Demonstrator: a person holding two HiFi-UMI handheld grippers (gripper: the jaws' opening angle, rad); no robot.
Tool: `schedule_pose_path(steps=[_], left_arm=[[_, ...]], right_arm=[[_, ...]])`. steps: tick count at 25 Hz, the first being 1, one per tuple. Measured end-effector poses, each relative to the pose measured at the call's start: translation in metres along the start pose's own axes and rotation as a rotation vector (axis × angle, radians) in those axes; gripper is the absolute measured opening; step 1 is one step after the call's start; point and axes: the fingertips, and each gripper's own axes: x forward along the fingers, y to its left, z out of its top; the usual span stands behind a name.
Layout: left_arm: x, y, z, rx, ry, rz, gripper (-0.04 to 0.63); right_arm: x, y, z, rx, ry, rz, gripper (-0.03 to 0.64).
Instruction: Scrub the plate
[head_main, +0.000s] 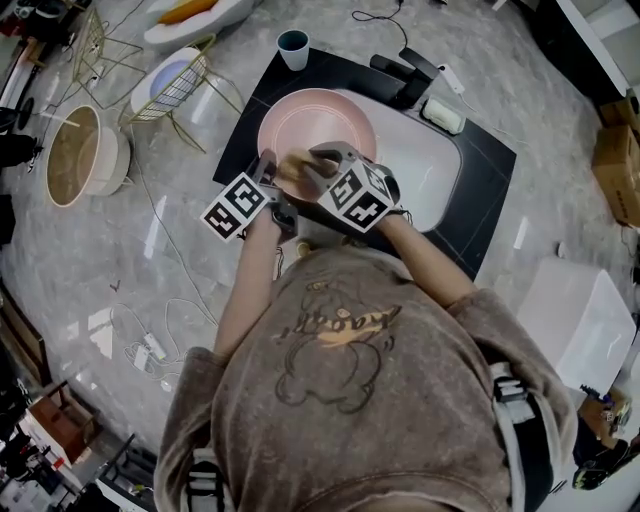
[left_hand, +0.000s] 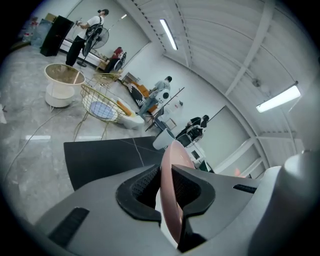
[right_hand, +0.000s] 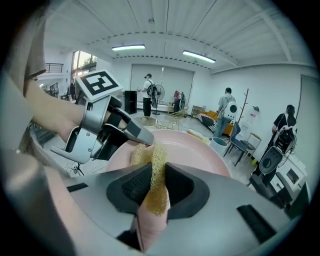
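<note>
Black ribbed pads of the left gripper (left_hand: 167, 187) are closed narrow on the near rim of the pink plate (left_hand: 173, 200), which runs edge-on between them. The right gripper (right_hand: 152, 185) is clamped on a yellow mesh scrubber (right_hand: 156, 167) folded in its jaws. The scrubber's free end lies against the plate's face, just beside the left gripper's tips.

The plate is held tilted over the left end of the white sink (head_main: 425, 170), its face turned up towards the person.

As a judgement, the plate will be stiff and moderately heavy for a one-sided pinch. Its smooth glaze is likely to be slippery once wet, and it could chip or crack if it dropped into the sink. The rim is the sensible place to hold it: thin enough for the pads, and it leaves the face free for scrubbing. Pressure from the scrubber will lever the plate about that single grip, so strokes near the held edge should twist it least. The scrubber itself looks soft, light and easily squashed.

The plate is round, shallow and pale pink with a soft sheen, a broad flat well and a low raised rim. No dirt shows on it, though fine marks would be too small to tell.

Beyond the sink stand a black tap (head_main: 405, 75) and a teal cup (head_main: 293, 48). A wire rack (head_main: 180, 85) stands well to the sink's left.
</note>
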Motion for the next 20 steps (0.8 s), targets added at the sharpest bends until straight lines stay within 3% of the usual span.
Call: schedule_pose_path(steps=[12, 20], left_arm=[[-0.010, 0.083, 0.020, -0.035, -0.062, 0.136, 0.057], [-0.006, 0.132, 0.025, -0.095, -0.098, 0.185, 0.055]], right_arm=[[-0.028, -0.049, 0.000, 0.137, -0.103, -0.160, 0.080], [-0.041, -0.052, -0.016, 0.224, -0.115, -0.206, 0.080]])
